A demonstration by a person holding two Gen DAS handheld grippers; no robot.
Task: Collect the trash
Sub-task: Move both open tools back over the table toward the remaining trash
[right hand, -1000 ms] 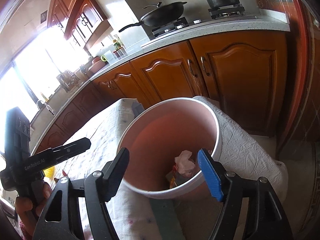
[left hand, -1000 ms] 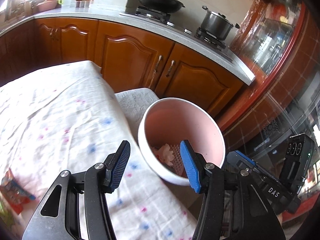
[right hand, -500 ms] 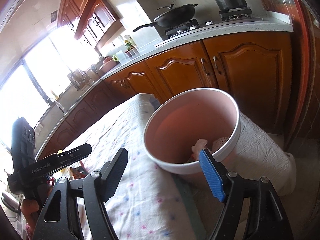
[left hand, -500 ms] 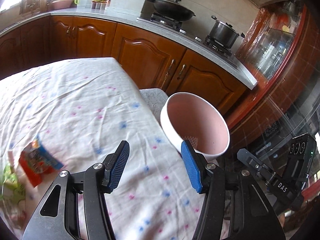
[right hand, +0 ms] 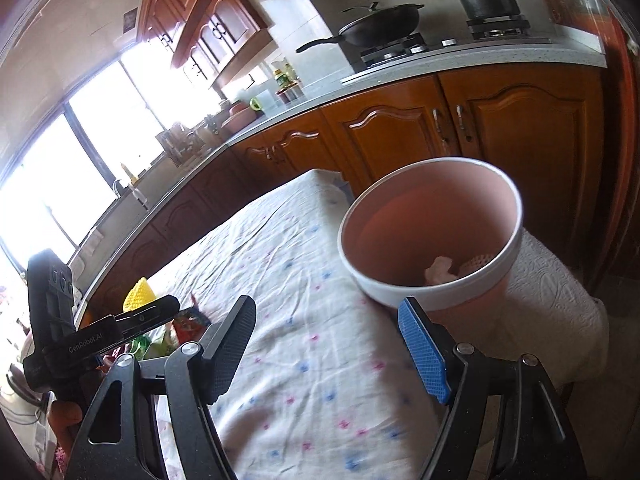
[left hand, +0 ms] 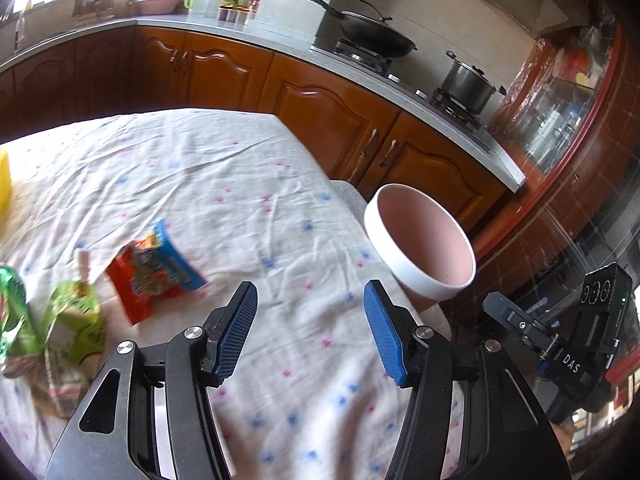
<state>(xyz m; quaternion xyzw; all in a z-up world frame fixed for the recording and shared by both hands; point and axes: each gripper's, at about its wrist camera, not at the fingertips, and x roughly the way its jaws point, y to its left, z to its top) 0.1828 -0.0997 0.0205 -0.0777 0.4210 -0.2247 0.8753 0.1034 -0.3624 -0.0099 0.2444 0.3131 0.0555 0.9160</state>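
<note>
Pink round plastic bin had slid rightward since earlier; red-and-blue crinkled snack wrapper came closer. Left gripper and right gripper stayed spread, empty.

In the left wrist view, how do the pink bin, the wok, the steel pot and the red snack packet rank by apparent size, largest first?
1. Pink bin
2. Wok and red snack packet: they look alike, so no ranking
3. Steel pot

The bin and packet are nearer the camera, so true sizes stay unsure.
</note>
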